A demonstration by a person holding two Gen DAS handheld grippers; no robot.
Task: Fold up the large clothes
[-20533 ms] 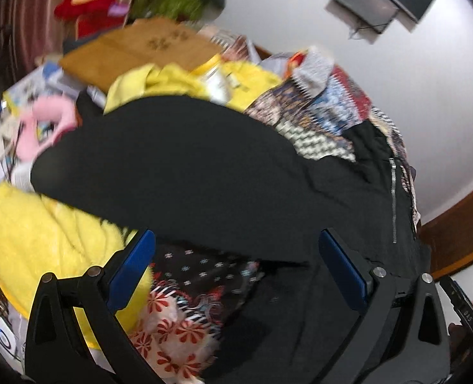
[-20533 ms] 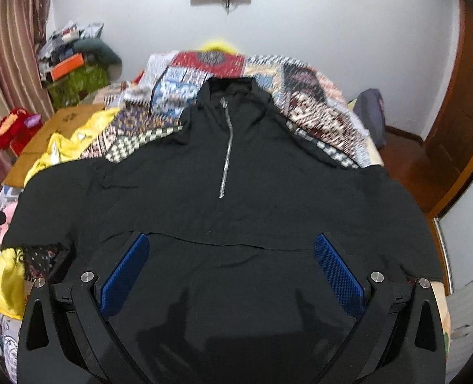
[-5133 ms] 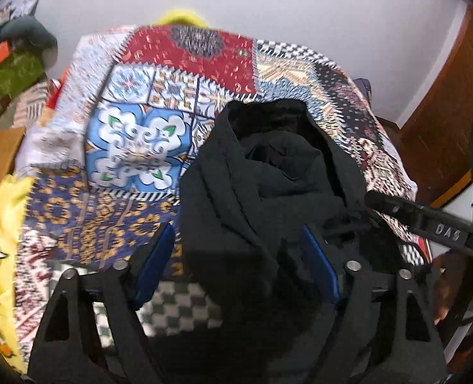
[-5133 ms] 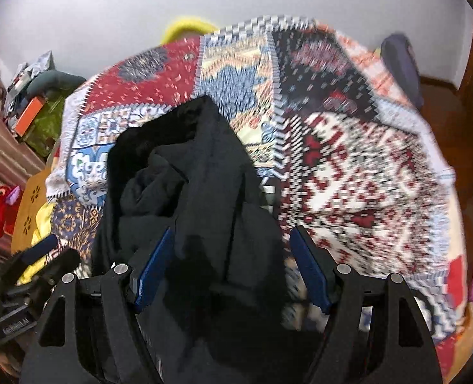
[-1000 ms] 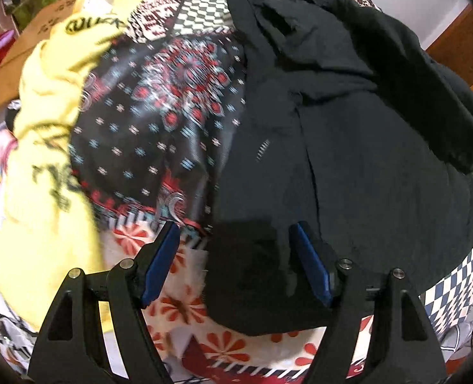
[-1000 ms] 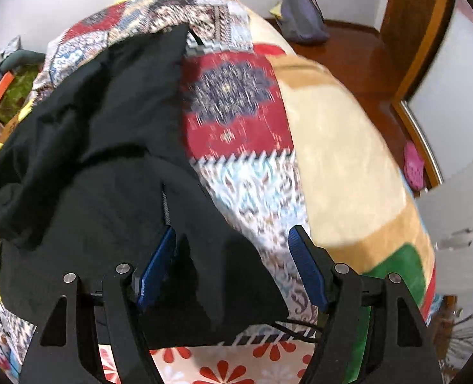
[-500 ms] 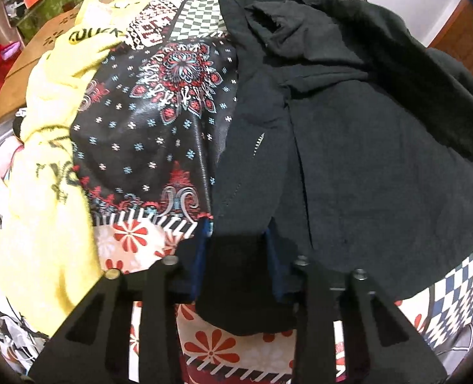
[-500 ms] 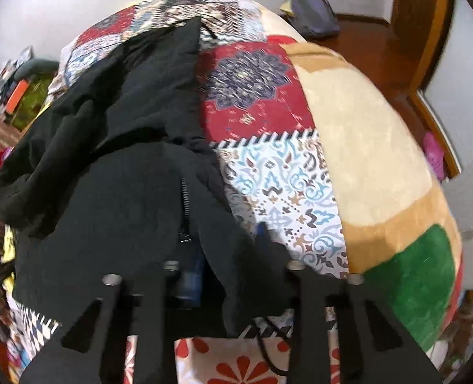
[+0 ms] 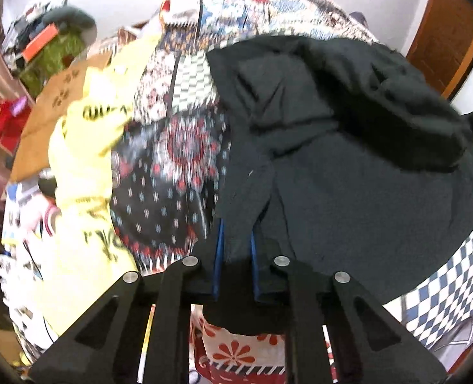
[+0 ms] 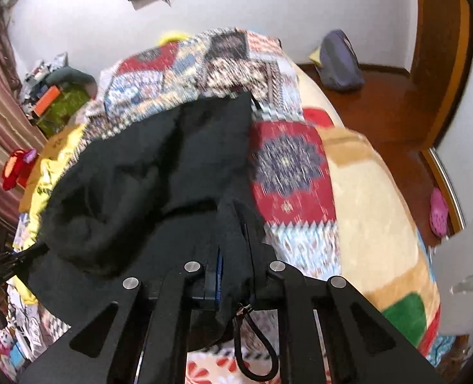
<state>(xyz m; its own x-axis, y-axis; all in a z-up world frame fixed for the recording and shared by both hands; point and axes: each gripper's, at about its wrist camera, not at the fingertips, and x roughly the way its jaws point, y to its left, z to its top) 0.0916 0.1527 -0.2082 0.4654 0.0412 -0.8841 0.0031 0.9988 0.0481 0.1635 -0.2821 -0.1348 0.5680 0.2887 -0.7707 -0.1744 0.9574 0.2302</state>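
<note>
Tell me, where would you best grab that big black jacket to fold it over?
By its near hem, one corner in each set of tongs, coming from the bed's near edge. The black jacket lies bunched, but that hem hangs free at the edge. The left tongs, closing, already pinch one corner; the right tongs are shut on the other, where a drawcord dangles.

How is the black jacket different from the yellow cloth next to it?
The black jacket is plain, while the yellow cloth has black letters on it. The jacket is pinched in both grippers, left and right; nothing holds the yellow cloth. The jacket lies mid-bed, the yellow cloth along the edge. Both are rumpled.
</note>
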